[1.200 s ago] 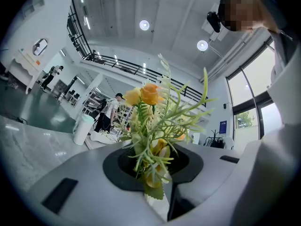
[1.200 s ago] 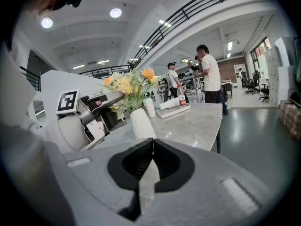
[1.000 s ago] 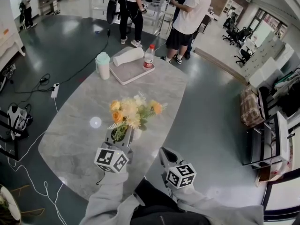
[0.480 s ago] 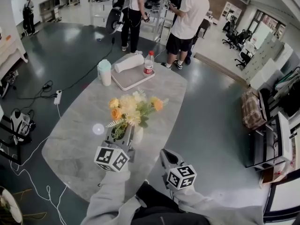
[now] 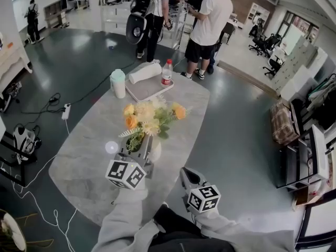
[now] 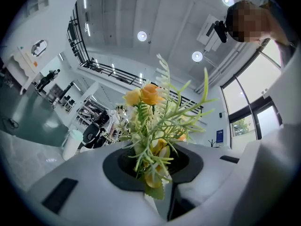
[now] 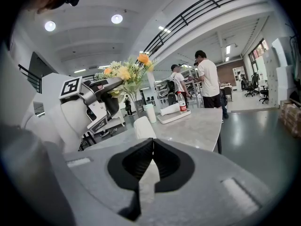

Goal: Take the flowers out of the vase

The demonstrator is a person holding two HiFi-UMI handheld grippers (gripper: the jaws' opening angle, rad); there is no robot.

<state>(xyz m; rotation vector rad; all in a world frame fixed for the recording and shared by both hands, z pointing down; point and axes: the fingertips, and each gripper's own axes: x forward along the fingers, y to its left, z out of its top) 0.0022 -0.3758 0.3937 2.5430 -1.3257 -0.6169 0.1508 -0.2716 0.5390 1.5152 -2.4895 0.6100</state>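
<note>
A bunch of yellow, orange and cream flowers (image 5: 151, 121) with green sprigs is raised over the grey marble table (image 5: 84, 161). My left gripper (image 5: 137, 150) is shut on its stems, which show between the jaws in the left gripper view (image 6: 151, 160). The small white vase (image 7: 144, 127) stands on the table just below and right of that gripper; only a sliver of the vase (image 5: 155, 151) shows in the head view. My right gripper (image 5: 185, 174) hovers by the table's near right edge. Its jaws (image 7: 153, 142) meet with nothing between them and point toward the vase.
At the table's far end sits a tray (image 5: 137, 92) with a white roll (image 5: 144, 72) and a red-labelled bottle (image 5: 167, 72). A white tub with a mint lid (image 5: 118, 83) stands beside it. People (image 5: 210, 25) stand beyond the table. Cables (image 5: 52, 100) trail on the floor at left.
My left gripper has risen with the flowers, lifting the bunch higher above the vase. The right gripper has stayed where it was.
</note>
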